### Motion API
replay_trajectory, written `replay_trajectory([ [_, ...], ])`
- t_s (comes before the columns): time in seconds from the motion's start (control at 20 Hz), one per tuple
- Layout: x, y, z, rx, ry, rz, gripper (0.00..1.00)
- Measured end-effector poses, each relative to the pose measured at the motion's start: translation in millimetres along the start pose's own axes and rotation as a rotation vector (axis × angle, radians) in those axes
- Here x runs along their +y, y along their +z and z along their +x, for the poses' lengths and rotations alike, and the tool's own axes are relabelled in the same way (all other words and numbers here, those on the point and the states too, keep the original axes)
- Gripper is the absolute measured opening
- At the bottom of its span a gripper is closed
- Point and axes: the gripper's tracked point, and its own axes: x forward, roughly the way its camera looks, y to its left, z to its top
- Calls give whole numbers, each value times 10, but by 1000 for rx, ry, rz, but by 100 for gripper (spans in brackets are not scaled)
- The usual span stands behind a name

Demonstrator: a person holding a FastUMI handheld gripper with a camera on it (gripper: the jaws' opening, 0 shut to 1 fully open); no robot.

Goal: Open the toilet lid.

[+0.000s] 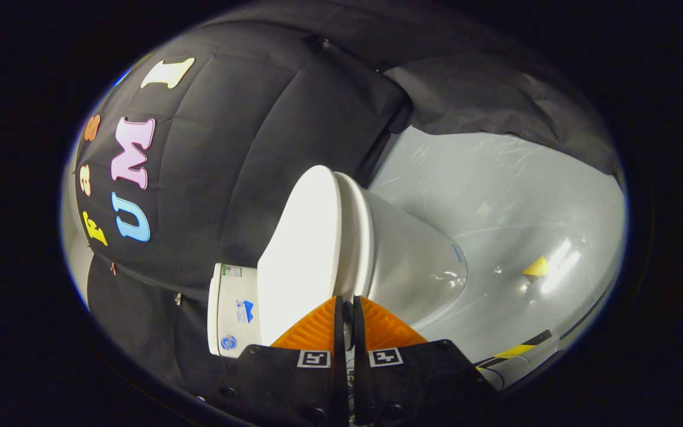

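the gripper (pixel 347 308) was nearly clenched, its fingers seemingly pinching the front edge of the toilet lid (pixel 300 249), which ran away toward 11 o'clock over the bowl (pixel 412 261). so thin a hold could slip, dropping the lid shut.

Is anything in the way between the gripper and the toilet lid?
Nothing visible. The gripper, fingers nearly together, sits right at the edge of the closed toilet lid, with no object between them.
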Motion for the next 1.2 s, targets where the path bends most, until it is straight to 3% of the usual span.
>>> replay_trajectory([
  [0.2, 340, 53, -186, -39, -51, -96, 9],
  [0.55, 1153, 86, -499, -113, -71, -230, 9],
  [1.2, 2904, -359, -831, -269, -221, -623, 9],
])
